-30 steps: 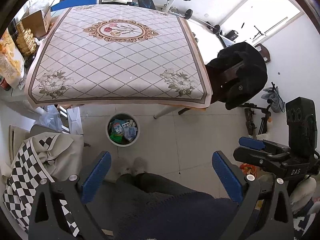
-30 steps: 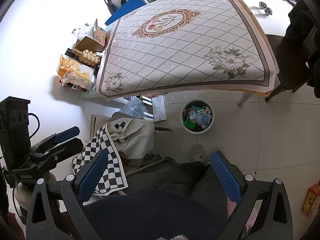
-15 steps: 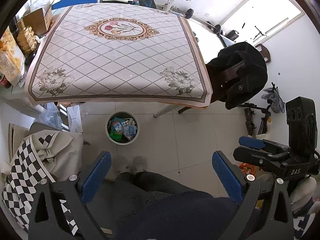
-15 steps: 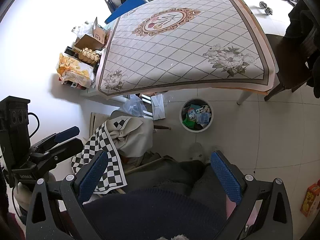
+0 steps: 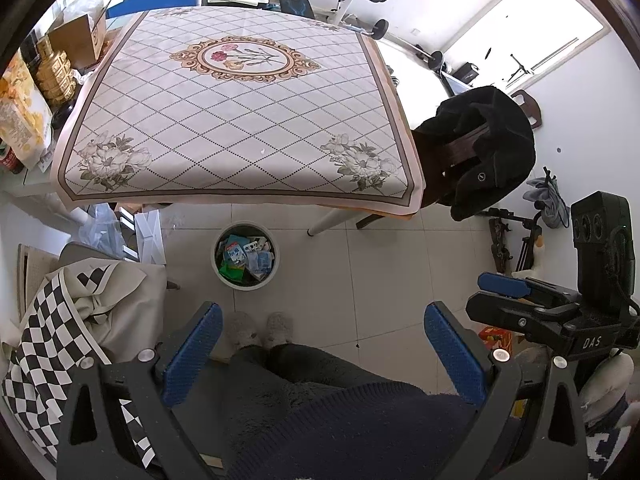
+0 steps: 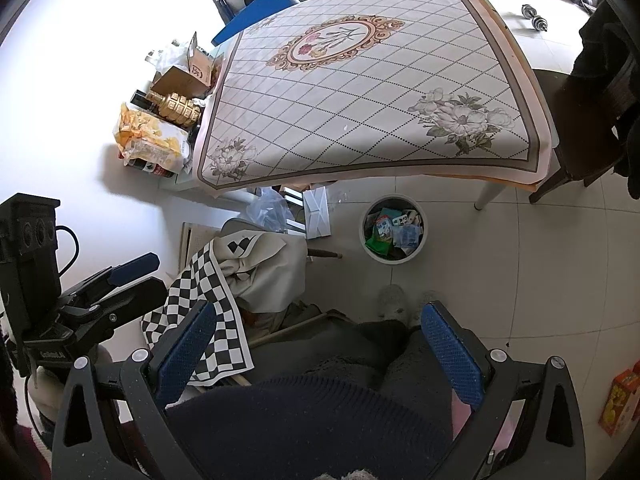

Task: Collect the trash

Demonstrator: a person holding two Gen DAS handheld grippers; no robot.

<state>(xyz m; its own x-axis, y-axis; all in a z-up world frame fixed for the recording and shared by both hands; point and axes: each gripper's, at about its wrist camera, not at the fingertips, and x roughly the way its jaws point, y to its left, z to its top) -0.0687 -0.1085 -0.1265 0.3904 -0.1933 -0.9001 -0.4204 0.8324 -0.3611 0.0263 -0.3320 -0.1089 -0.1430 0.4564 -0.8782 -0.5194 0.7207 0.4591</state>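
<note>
Left gripper (image 5: 320,344): fingers wide apart, holding nothing.
Right gripper (image 6: 318,338): fingers wide apart, holding nothing.
Bin (image 5: 245,255): on the floor by the table (image 5: 240,120), with wrappers inside.

Bright daylight, strong fisheye bend.
The window (image 5: 532,28) at two o'clock blows out white; focus stays sharp, with dark vignetted corners.

Both grippers, left gripper (image 5: 322,338) and right gripper (image 6: 320,338), have black frames with silver screws and blue textured pads (image 5: 454,354). Below them: navy knit sweater (image 6: 304,420), dark grey fuzzy trousers (image 5: 312,368), pale fluffy slippers (image 5: 260,328).
</note>
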